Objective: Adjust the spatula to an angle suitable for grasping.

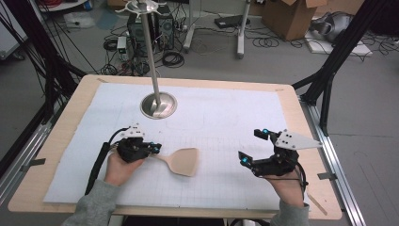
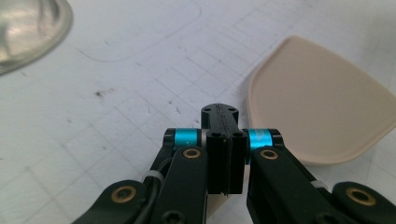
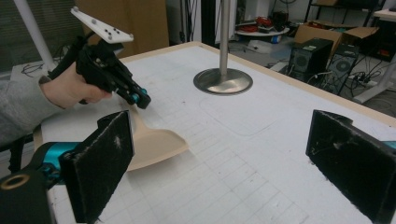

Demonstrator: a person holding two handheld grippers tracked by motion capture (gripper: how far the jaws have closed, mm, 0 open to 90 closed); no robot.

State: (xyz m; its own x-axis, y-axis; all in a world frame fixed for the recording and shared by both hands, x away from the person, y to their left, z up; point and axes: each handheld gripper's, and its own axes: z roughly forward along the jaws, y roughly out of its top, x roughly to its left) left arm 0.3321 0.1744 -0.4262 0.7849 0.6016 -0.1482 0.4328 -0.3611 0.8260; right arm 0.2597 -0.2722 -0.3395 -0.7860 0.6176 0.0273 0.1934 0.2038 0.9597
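A wooden table [image 1: 301, 122] fills the lower middle of the high view, its top covered by a white gridded sheet [image 1: 226, 117]. A metal pole [image 1: 149, 47] rises from a round steel base [image 1: 159, 105] at the upper middle of the sheet. Beyond the table lies a grey floor [image 1: 282, 61] strewn with black cables [image 1: 171, 59]. A computer tower [image 1: 136, 30] stands at the upper centre, with white stand legs [image 1: 241, 33] to its right. Cardboard boxes [image 1: 294, 16] sit at the upper right. Black frame struts [image 1: 339, 52] slant down the right edge, and aluminium rails [image 1: 341, 174] run along both sides of the table.
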